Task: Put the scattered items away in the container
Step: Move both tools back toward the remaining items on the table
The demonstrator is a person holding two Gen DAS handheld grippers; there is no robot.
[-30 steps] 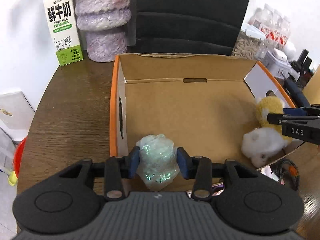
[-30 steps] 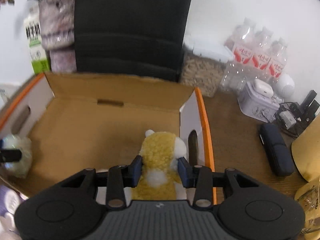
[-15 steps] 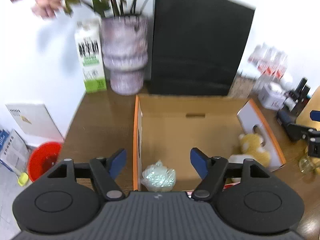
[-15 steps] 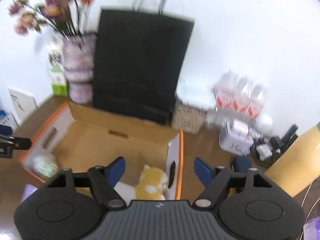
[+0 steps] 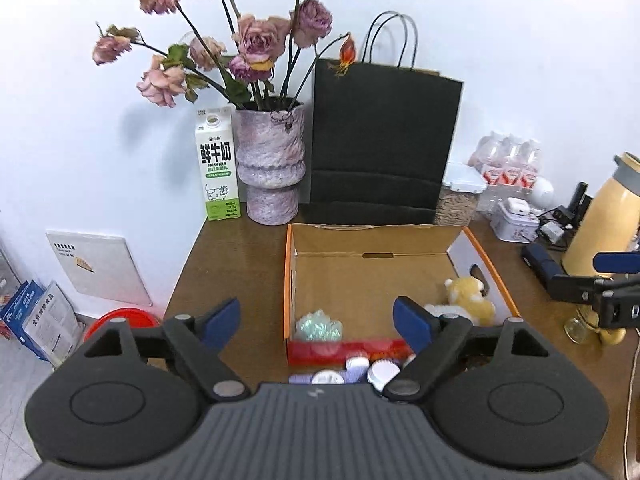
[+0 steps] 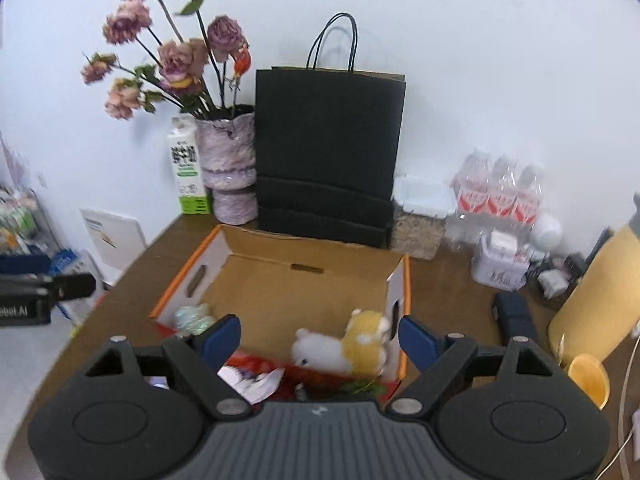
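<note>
both tongs – left gripper [image 5: 316, 318] and right gripper [image 6: 320, 336] – are spreading wide, nothing between them. dark woodgrain table [image 5: 240, 264] against a white wall. open cardboard box [image 5: 370, 276] with orange rims holds a crinkly foil ball [image 5: 319, 324] and a fuzzy plush toy [image 6: 344, 346] lying on its side, long axis left-right.
</note>
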